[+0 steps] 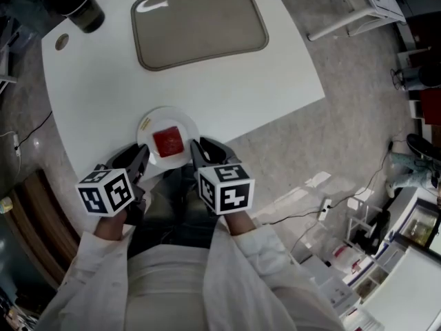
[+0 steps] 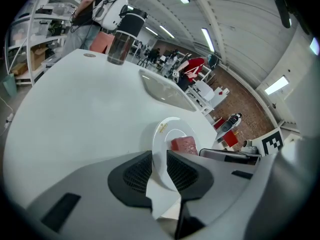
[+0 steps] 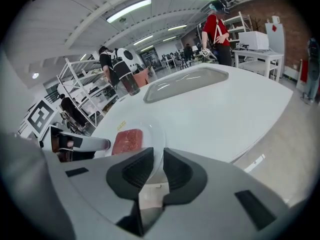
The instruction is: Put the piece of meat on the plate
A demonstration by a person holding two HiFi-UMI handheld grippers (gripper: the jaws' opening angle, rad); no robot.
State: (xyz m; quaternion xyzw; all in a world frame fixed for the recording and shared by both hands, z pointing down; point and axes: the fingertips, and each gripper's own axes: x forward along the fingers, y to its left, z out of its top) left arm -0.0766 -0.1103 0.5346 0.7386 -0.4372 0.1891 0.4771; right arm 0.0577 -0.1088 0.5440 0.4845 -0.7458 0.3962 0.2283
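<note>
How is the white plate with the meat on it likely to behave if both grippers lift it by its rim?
The plate looks rigid and glossy, so it probably won't flex but could slip in the left gripper and right gripper. The meat may slide if it tilts.

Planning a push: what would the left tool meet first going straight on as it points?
The plate: its rim sits between the jaws of the left tool. Past that, likely the piece of meat, slightly right of the line; depth unclear.
</note>
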